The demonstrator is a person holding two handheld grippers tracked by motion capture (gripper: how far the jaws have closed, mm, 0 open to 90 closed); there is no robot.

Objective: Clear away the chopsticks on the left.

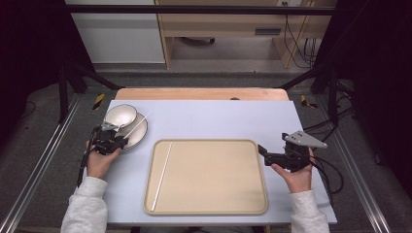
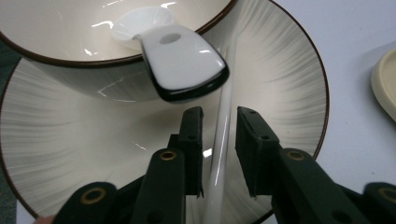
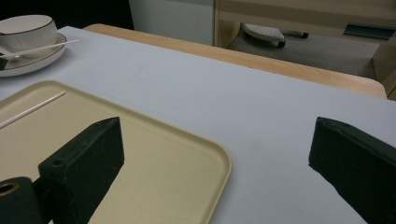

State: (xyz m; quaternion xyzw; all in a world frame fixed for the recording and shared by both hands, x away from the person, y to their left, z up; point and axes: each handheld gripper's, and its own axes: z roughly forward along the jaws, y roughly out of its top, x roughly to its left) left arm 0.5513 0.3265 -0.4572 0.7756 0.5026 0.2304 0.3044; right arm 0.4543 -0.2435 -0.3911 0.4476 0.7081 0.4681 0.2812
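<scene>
Beige tray (image 1: pixel 214 204) — white chopstick (image 2: pixel 224 135), grey-streaked, brown-rimmed plate (image 2: pixel 280 93)

Even overhead light; glare on bowl (image 2: pixel 70 28).

chopstick (image 2: pixel 223 135) end cut off (bottom edge)

Both arms wear light grey fleecy sleeves (image 1: pixel 85 208). Each hand carries a chunky matte black gripper: the left gripper (image 2: pixel 219 149) has brass-ringed screw holes along its black arms, and the right gripper (image 1: pixel 263 150) wears a grey three-cornered plate on top, black cable trailing off.
</scene>
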